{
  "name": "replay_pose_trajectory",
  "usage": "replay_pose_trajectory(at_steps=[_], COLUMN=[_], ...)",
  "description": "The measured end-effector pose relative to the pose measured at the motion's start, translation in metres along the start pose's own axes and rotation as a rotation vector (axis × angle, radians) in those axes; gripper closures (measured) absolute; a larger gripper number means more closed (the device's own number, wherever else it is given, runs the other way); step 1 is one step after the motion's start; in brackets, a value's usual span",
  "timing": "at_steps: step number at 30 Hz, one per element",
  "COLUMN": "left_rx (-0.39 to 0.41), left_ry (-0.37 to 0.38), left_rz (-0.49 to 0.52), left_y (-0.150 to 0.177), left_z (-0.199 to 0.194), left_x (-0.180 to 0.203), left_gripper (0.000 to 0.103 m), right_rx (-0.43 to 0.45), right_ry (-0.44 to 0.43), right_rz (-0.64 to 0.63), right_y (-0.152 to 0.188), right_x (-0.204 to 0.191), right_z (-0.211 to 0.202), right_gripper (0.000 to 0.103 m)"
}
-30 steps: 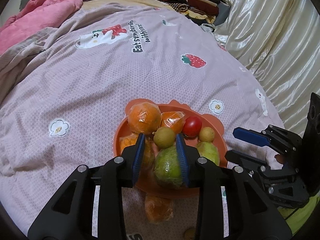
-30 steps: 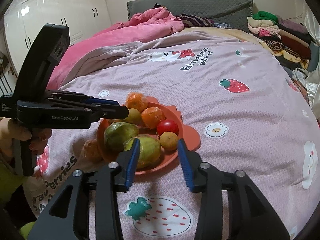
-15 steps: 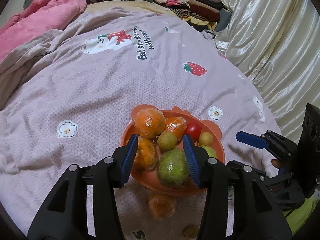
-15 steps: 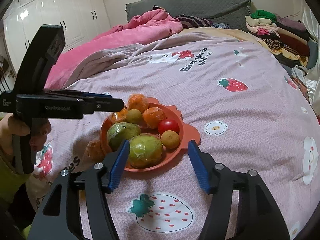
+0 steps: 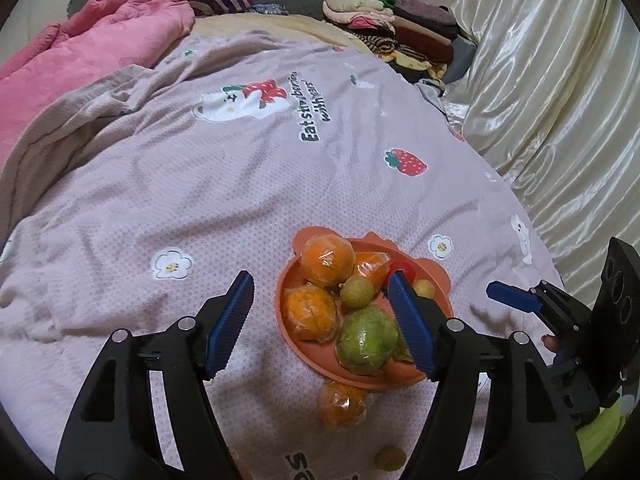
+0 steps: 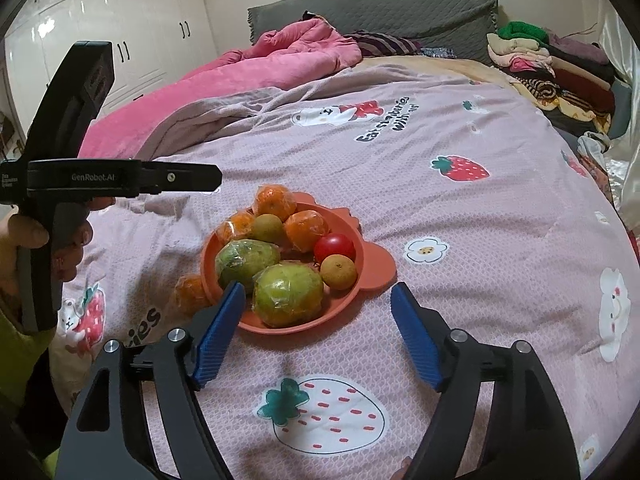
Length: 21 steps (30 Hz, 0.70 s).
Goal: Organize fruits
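The bed [image 6: 460, 240], spread with a strawberry-print cover, carries everything here, and its soft surface is probably why the fruit is gathered into one dish rather than left loose to roll. That dish is a single orange plate [image 6: 376, 270] with small ear-shaped tabs, lying near the front edge of the cover within reach of both tools. The left claw [image 5: 322, 318] hangs above the plate's left side with its blue fingers spread wide and nothing between them; the right claw [image 6: 316, 328] sits just in front of the plate, likewise spread and empty, so neither is carrying fruit at this moment. On the plate, from big to small: two wrapped green fruits [image 6: 288, 294], which take the near half because they need the most room; four wrapped oranges [image 5: 328, 261] packed toward the far and left side; one red tomato [image 6: 334, 247]; and two small yellowish-brown round fruits, one by the tomato [image 6: 339, 272] and one in the middle [image 6: 269, 227]. Off the plate, one wrapped orange [image 5: 343, 405] rests on the cover touching or just beside the rim, and one small tan fruit [image 5: 390, 458] lies farther toward the camera. Judging from this, those two stragglers are what is left to collect.
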<state>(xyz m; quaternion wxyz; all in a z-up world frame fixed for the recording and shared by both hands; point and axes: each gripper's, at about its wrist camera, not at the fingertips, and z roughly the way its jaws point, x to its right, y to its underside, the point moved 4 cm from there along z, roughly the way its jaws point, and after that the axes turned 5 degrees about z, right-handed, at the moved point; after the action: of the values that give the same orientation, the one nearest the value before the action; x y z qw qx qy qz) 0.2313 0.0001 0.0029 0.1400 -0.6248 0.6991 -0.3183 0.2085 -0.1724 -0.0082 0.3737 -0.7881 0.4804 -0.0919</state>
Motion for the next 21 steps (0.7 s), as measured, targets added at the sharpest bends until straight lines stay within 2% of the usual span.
replay_pose_trajectory(at_steps=[9,21], left_rx=[0.031,0.056], left_ry=[-0.012,-0.041], left_rz=[0.008,0.004], left_y=[0.001,0.009], left_z=[-0.014,-0.028], left_x=[0.002,0.001], left_gripper=[0.024,0.017], right_rx=[0.01,0.03], right_ry=[0.008,0.015], right_rz=[-0.006,-0.02], right_y=[0.0,0.004], right_x=[-0.005,-0.015], right_z=[-0.007,-0.022], right_gripper=[0.022,0.015])
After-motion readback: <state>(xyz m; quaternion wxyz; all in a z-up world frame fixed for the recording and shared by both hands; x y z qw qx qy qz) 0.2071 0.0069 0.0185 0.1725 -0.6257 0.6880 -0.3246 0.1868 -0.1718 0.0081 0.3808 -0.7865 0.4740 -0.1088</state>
